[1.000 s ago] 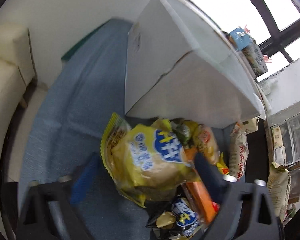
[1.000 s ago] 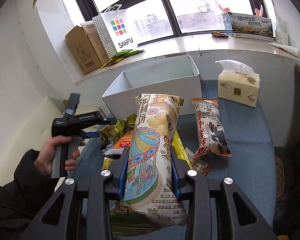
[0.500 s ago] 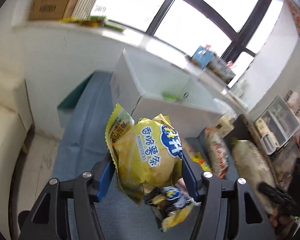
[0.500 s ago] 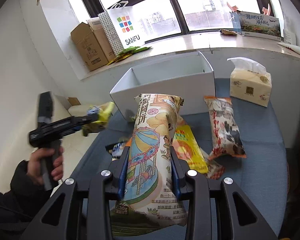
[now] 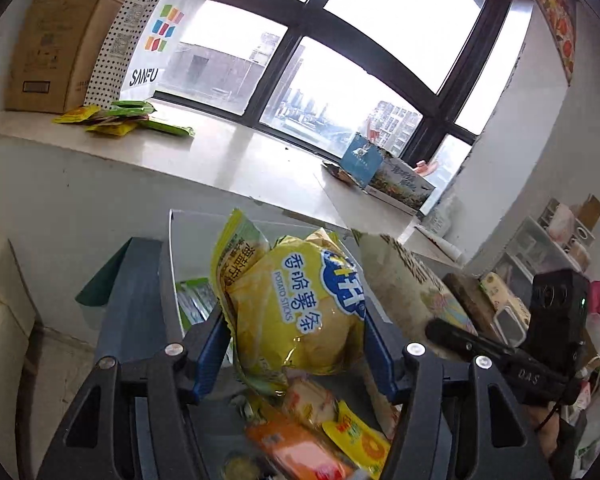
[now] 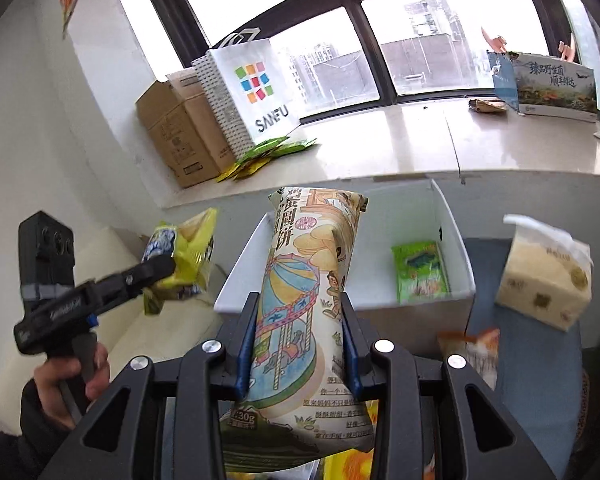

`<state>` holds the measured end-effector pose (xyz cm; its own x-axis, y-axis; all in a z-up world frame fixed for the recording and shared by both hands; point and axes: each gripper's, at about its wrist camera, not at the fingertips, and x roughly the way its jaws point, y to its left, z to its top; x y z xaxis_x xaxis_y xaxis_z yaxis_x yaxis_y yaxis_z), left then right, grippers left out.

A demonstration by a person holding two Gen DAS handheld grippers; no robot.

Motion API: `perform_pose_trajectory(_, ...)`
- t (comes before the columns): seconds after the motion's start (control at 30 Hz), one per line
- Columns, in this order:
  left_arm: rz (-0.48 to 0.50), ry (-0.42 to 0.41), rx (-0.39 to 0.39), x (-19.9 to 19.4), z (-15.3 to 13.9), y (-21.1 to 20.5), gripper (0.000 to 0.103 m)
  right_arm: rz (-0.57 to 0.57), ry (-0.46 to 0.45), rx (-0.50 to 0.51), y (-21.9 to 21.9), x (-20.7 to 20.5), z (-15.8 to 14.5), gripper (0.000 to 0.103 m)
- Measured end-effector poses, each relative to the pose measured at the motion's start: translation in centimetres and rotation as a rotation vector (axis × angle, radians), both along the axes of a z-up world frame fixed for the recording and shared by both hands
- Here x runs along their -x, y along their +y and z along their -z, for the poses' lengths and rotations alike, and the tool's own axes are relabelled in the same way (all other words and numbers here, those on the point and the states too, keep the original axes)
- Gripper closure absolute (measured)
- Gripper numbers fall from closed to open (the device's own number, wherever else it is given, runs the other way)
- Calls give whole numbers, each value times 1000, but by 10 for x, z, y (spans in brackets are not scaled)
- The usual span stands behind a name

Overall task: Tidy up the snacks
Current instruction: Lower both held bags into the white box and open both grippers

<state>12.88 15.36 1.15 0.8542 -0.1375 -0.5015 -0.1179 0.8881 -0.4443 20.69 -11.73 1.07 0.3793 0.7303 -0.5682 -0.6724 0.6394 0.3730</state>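
My left gripper (image 5: 296,332) is shut on a yellow potato-sticks bag (image 5: 300,312) and holds it in the air near the white box (image 5: 172,264). It also shows in the right wrist view (image 6: 156,272) with the bag (image 6: 184,252), left of the box (image 6: 456,248). My right gripper (image 6: 298,344) is shut on a tall cream biscuit bag (image 6: 304,300) held upright in front of the box. A green snack packet (image 6: 418,272) lies inside the box. Loose snack bags (image 5: 312,440) lie on the blue surface below.
A tissue pack (image 6: 544,276) sits right of the box on the blue surface (image 6: 540,392). An orange-white snack bag (image 6: 472,348) lies in front of the box. The windowsill (image 6: 380,140) holds cardboard boxes (image 6: 180,136), a SANFU bag (image 6: 252,96) and green packets (image 5: 124,118).
Both grippers have risen with their bags and moved toward the white box. The left gripper has tilted up, so its view now shows the window and the box's inside.
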Motion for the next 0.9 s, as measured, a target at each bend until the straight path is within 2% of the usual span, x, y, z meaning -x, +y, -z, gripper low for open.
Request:
perform_pose_trajectory(0.1, 7, 42, -6, -37, 4, 4, 37, 37, -21, 62, 22, -36, 2, 64)
perform_pose_trajectory(0.17, 22, 74, 10, -57, 11, 9, 37, 54, 3, 86, 34, -61, 9, 64)
perform_pose_trajectory(0.23, 13, 104, -7, -75, 17, 13, 37, 55, 40, 122, 45, -84, 18, 64)
perform_pose_trajectory(0.3, 0, 117, -16, -87, 23, 19, 36, 49, 30, 162, 56, -100, 24, 64)
perform_pose_trajectory(0.4, -32, 165, -32, -106, 33, 29, 26, 42, 3, 192, 68, -115, 26, 65)
perform_pose_trajectory(0.43, -54, 186, -40, -109, 36, 33, 9, 49, -10, 182, 70, -118, 24, 53)
perform_pose_trajectory(0.47, -62, 196, -29, -111, 38, 38, 0, 62, -19, 184, 72, -122, 23, 13)
perform_pose_trajectory(0.5, -54, 190, -3, -109, 41, 42, 0, 89, -19, 190, 73, -127, 24, 0)
perform_pose_trajectory(0.53, -50, 192, 19, -107, 44, 45, 0, 115, -18, 184, 72, -129, 25, 0)
perform_pose_trajectory(0.6, -61, 198, 30, -102, 47, 50, 0, 98, 14, 216, 73, -132, 32, 0)
perform_pose_trajectory(0.73, -69, 196, -9, -93, 48, 48, 0, 99, -18, 227, 72, -122, 33, 0)
perform_pose_trajectory(0.9, -51, 174, -49, -80, 40, 38, 0, 67, -53, 203, 68, -106, 19, 0)
